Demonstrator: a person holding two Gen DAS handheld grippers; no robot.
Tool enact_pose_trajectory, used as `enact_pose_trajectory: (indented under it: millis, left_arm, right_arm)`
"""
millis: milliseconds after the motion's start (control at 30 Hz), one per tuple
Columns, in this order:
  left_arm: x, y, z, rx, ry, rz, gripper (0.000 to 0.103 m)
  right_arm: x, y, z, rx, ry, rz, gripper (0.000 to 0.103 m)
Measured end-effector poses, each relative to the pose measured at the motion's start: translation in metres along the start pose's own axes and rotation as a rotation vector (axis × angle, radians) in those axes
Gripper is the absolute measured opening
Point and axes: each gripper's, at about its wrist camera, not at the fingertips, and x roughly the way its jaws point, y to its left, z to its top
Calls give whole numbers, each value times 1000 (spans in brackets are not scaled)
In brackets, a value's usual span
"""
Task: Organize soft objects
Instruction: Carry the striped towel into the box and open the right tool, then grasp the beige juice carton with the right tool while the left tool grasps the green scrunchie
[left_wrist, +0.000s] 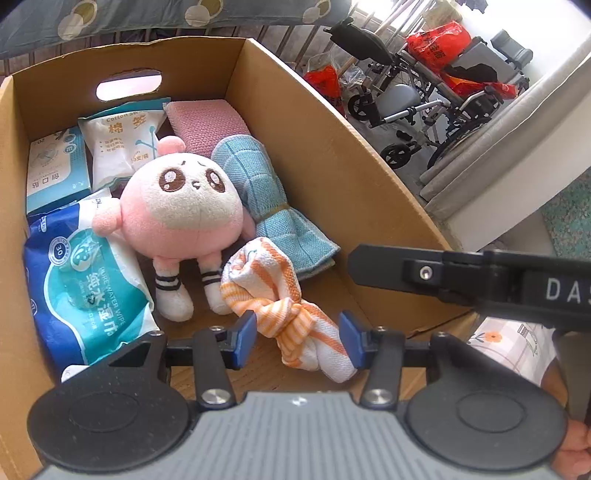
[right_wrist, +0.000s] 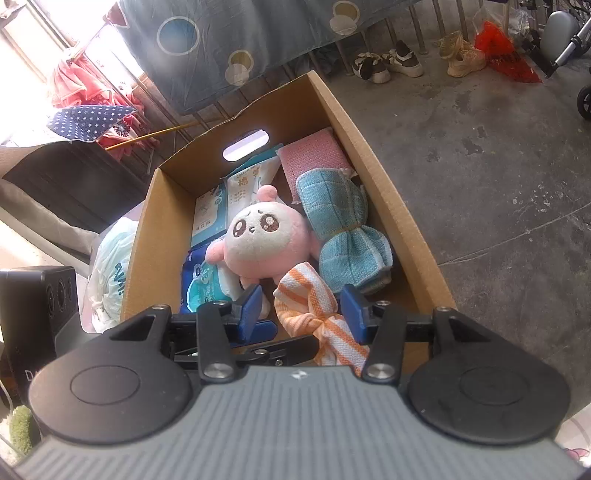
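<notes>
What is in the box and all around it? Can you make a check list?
Surface: cardboard box on a grey concrete floor.
Job's things: pink plush, blue cloth, pink cloth, knotted orange-striped cloth, all in the box.
Clutter: wipes pack, cotton swab bag, plaster box.
Grippers: left gripper open around the striped cloth; right gripper open above it.
Cables: nothing seen.
Surroundings: wheelchair, shoes, red bags.
</notes>
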Motion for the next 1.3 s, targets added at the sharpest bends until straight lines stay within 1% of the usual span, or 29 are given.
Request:
enact_pose_trajectory:
  millis: [133,200,233,300,467,600,700,767,900,967,1067,1133,1200,1233,1300]
  left_arm:
    - [-23,5,3,1,-30,14,53]
    - [-34,9,2,7,-47,28,57]
    - [-41,10,4,14,-60,41,57]
    - [-54,15,3,20,-79,62,60]
    - [-93,39,-3,1,-130,102,66]
    - [-130,64,-14,-10,-183,145,71]
    - [-163,91,-25,-41,-239,197,75]
    - [-181,108,-33,-64,-271,227,75]
    - [-214,148,-49,-121,-327,306,76]
    - [-229,172,-58,-151,-359,364,76]
    - [-250,213,-73,-198,-416,477,75]
    - [-258,240,-82,-223,-438,562,75]
    - [-261,262,-89,-243,-445,609,75]
    - [-261,275,-93,-258,-444,623,75]
    - [-258,297,-96,-277,-439,624,75]
  right_arm:
    - [-4,5,0,3,-8,9,47]
    - [-7,9,1,1,-16,18,47]
    - [-9,11,2,1,-21,24,47]
    - [-14,15,4,7,-33,50,47]
    - [-28,31,12,34,-60,146,48]
    - [-33,57,15,37,-63,242,49]
    - [-26,84,18,19,-40,305,50]
    - [-17,104,21,1,-17,342,51]
    - [11,157,23,-56,36,401,51]
    - [27,186,23,-89,65,427,51]
    - [51,228,21,-139,98,459,51]
    - [69,257,19,-183,120,475,53]
    - [87,283,15,-224,144,483,53]
    - [99,300,13,-254,159,485,54]
    - [119,326,10,-293,177,481,54]
